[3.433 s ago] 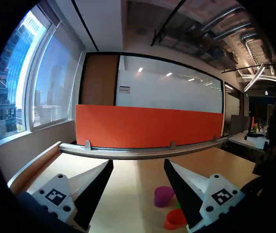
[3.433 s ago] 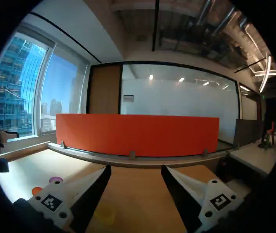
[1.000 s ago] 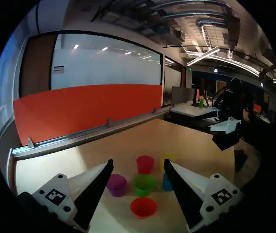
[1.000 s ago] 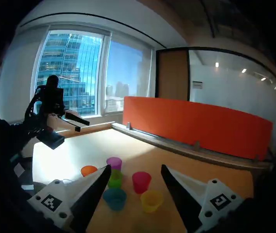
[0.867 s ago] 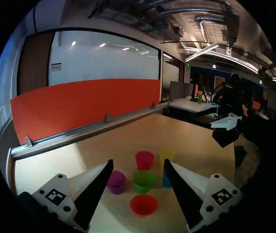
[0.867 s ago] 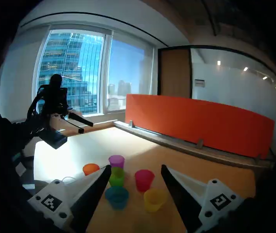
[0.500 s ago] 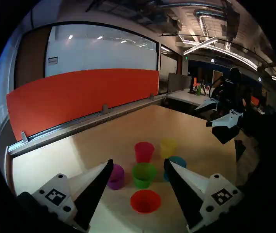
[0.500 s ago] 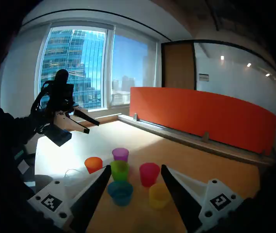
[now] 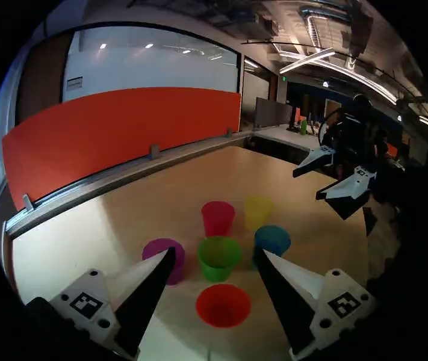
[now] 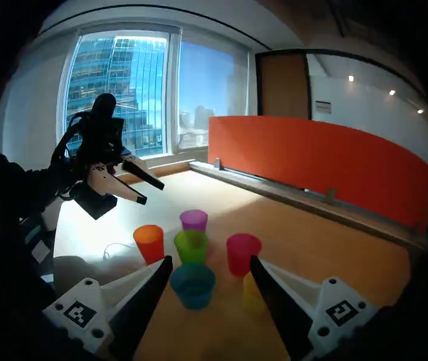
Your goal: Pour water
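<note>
- Left hand-held gripper (image 9: 214, 256): fingers wide apart, empty, hovering above six cups (image 9: 220, 257) clustered on the tabletop (image 9: 153, 192).
- Right hand-held gripper (image 10: 210, 259): also wide and empty, with the blue cup (image 10: 193, 286) nearest, low between its fingers.
- Step (judged): approach; no cup grasped yet.
- Next: descend, straddle one cup, close. Cannot tell which cup holds water.
</note>
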Action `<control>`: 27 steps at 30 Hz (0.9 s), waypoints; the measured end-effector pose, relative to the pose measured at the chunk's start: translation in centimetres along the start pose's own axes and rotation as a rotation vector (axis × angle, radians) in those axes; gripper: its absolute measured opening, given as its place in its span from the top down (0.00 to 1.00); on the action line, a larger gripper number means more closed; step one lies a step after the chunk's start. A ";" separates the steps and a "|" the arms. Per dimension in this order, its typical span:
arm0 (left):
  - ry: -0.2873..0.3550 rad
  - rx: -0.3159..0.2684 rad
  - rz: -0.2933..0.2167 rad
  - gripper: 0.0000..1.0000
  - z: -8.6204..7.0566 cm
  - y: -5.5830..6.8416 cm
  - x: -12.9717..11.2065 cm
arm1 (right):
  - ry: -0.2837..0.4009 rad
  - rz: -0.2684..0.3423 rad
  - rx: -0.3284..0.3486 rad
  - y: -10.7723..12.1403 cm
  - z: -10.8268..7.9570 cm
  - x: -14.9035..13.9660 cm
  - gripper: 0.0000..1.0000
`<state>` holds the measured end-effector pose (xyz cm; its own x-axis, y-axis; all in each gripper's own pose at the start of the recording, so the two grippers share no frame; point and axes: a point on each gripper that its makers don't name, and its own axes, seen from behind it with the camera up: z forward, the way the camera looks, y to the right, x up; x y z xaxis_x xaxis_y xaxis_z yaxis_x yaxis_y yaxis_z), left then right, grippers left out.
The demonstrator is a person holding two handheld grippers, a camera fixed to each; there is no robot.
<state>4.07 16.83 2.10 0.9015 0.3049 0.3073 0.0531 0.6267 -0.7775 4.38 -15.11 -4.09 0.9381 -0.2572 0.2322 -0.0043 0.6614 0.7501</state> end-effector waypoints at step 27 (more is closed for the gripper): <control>-0.085 -0.052 0.006 0.03 3.4 0.9 -3.2 | -0.143 -0.042 0.050 -1.7 4.1 -7.3 0.01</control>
<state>-0.25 18.84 2.32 0.8621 0.3696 0.3467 0.0721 0.5877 -0.8059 -3.84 -17.22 -4.51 0.8787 -0.3839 0.2837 0.0129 0.6132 0.7898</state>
